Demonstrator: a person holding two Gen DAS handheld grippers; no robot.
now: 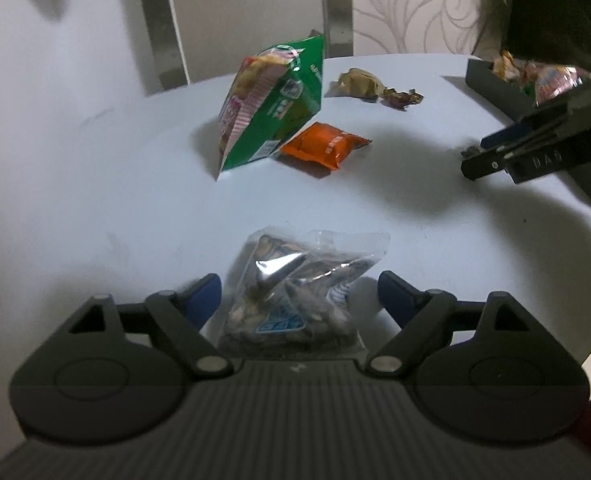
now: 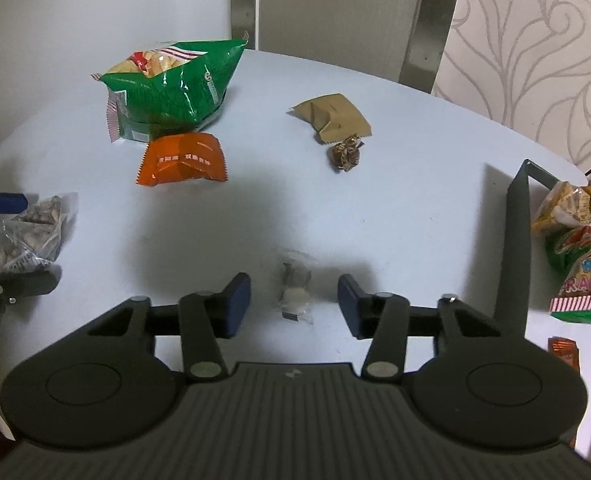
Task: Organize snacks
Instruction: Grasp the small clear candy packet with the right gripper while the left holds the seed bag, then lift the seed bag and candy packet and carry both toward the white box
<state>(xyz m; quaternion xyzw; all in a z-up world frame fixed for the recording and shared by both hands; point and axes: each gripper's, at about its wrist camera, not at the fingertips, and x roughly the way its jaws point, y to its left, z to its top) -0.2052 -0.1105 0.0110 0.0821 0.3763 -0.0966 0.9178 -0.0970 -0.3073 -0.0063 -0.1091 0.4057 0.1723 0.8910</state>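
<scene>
Seed packet [image 1: 291, 300] between wide-open left tongs [image 1: 299, 300] — small clear candy [image 2: 295, 296] between parted right tongs [image 2: 294, 306].

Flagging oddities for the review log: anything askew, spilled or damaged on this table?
Nothing spilled or visibly damaged. The large green snack bag stands tilted rather than flat, leaning beside the orange packet. A crumpled brown wrapper and a small dark candy lie loose outside the tray.
</scene>
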